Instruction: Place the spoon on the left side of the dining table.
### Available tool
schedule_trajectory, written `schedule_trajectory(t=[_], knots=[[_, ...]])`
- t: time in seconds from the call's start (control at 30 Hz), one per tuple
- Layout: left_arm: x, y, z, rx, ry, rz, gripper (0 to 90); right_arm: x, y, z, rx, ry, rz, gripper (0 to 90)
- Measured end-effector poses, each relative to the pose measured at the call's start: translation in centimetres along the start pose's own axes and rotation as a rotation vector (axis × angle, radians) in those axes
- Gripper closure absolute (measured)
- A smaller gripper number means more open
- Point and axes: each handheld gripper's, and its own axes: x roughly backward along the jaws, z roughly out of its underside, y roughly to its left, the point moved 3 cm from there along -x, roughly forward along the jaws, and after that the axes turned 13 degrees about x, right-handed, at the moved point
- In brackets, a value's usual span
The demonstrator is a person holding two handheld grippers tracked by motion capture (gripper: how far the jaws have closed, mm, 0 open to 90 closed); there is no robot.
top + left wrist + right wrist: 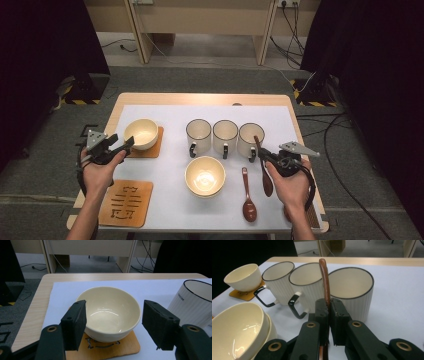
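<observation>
My right gripper (262,152) (329,303) is shut on the thin handle of a dark brown spoon (267,181) (325,277). The handle's tip rises in front of the right-hand mug (249,138) (355,290), and the spoon's bowl end hangs back toward the hand. My left gripper (121,146) (113,316) is open, its jaws standing on either side of a cream bowl (141,133) (112,307). That bowl sits on a wooden coaster (155,149) (125,348). I cannot tell whether the pads touch it.
Two more ribbed white mugs (199,134) (225,134) stand in a row left of the third. Stacked cream bowls (205,176) (239,327) sit mid-table. A second brown spoon (248,200) lies beside them. A bare wooden coaster (126,202) is at the front left.
</observation>
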Motion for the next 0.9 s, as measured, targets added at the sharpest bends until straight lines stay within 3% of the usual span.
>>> schedule_trajectory(t=[0.47, 0.9], knots=[[0.1, -0.9, -0.4, -0.018, 0.001, 0.029, 35.5, -0.3, 0.2, -1.3, 0.029, -0.077, 0.001, 85.2], [-0.3, -2.7, -0.8, -0.016, 0.011, 0.078, 34.3, -0.8, 0.7, -2.7, 0.050, -0.139, 0.002, 85.2]])
